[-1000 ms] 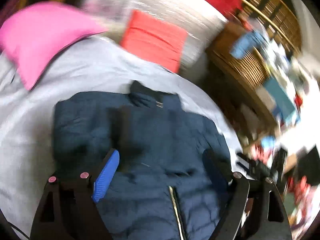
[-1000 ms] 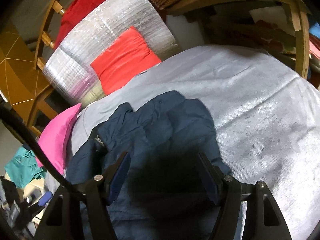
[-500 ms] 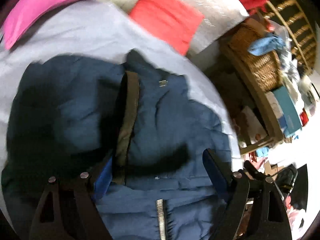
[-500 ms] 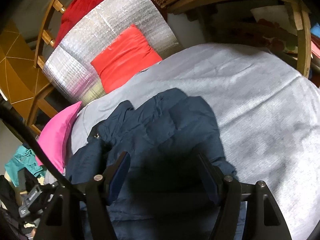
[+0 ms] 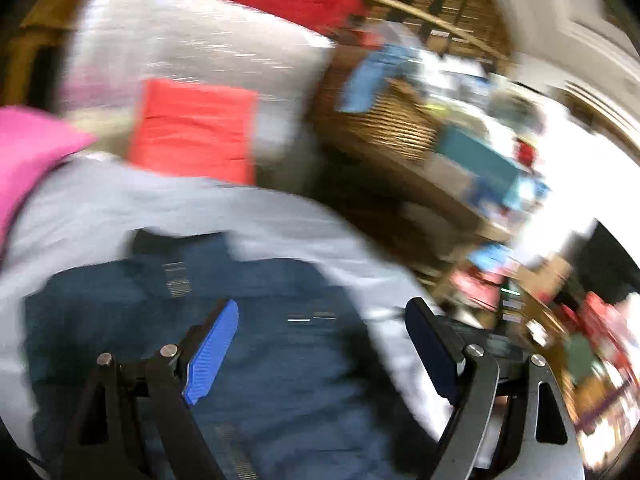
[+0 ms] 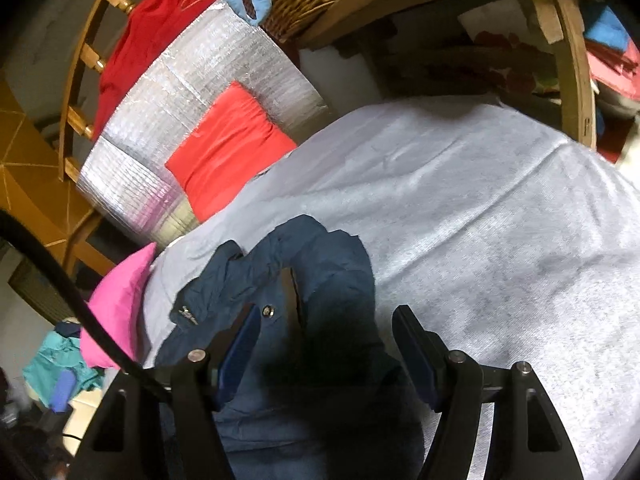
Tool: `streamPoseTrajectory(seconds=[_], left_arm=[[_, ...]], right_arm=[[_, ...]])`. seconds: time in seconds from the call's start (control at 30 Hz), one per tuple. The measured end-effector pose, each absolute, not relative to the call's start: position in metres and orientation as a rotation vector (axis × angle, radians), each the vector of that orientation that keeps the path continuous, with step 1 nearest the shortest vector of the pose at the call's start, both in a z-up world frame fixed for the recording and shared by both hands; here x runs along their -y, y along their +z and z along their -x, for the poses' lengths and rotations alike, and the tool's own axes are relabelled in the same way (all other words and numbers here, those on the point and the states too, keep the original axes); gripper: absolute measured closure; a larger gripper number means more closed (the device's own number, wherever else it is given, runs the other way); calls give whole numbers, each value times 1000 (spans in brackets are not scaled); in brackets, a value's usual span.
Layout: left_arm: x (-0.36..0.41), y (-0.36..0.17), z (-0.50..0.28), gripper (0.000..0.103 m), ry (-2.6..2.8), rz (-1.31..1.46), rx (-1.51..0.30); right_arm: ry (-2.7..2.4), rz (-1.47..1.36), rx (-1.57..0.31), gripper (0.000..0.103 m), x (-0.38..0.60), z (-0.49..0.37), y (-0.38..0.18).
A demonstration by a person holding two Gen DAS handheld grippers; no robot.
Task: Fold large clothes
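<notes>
Shifted since half a second ago: left view, blurred, swung up off the navy quilted jacket (image 5: 280,344); left claw (image 5: 320,356) gapes wide, empty, jacket beneath and between its fingers on grey sheet (image 5: 120,208). Right view: right claw (image 6: 326,352) wide, empty, above crumpled jacket (image 6: 316,280); red cushion (image 6: 228,152) far ahead-left.

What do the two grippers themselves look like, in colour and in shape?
The left gripper and the right gripper look alike: black angular frames with triangular cut-outs and round silver bolts. The jaws carry flat blue pads, ribbed on the left gripper. A black cable curves past the right gripper.
</notes>
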State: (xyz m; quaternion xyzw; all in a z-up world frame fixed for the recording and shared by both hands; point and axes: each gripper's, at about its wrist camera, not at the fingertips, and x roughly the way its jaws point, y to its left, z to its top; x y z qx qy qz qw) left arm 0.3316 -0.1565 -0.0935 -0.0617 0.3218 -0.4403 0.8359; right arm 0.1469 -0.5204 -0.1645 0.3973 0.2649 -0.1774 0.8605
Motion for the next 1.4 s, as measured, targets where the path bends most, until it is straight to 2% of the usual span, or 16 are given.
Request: streamPoseTrajectory(seconds=[0.2,0.23,0.37,0.47,0.5,0.53,0.57,0.63,0.77,0.8,0.9,0.93,1.2,1.33,1.37,1.4], left_arm=[[66,-147,-409,17,-383,152,-877],[51,-158,-420,17,-322,166,-917],[14,-194,-443,17,-149,149,-1056],[-2,-227,-445,17,-134,145,-1154],[-2,-235,-445,17,-151,156,-1182],[-4,-240,-446,17,-163,160,-1200],[-7,-244,-447,17,-169,153,-1212],[-4,-244,-446,16,-182,140,-1212],[-10,-235,-444,16,-192,136,-1196],[-13,-230,-442,16,-195,133,-1174],[-25,-211,-437,16,-211,130,-1091],[-31,-207,-438,16,-224,156,-1071],[-22,-221,-454,16,-341,359,-1125],[-6,-239,-454,17,-394,370,-1199],[-2,-237,-453,18,-392,341,-1186],[2,-235,-452,23,-404,334,-1182]], right_arm=[[-200,-929,-587,34,516,-168,-179],[-205,-916,-608,38,513,-174,-182],[-274,-833,-755,38,502,-205,-203],[-316,-773,-806,51,491,-222,-216],[-308,-757,-800,63,488,-225,-214],[-289,-741,-778,69,484,-227,-208],[-273,-736,-731,70,482,-226,-201],[-276,-717,-685,69,480,-225,-192],[-285,-816,-751,69,504,-225,-203],[-286,-849,-734,65,511,-221,-202],[-325,-911,-617,23,541,-198,-192],[-351,-914,-584,18,549,-192,-189],[-205,-1039,-764,18,572,-212,-240],[-113,-943,-802,17,547,-235,-246],[-121,-906,-808,20,539,-242,-245],[-132,-883,-816,33,534,-245,-243]])
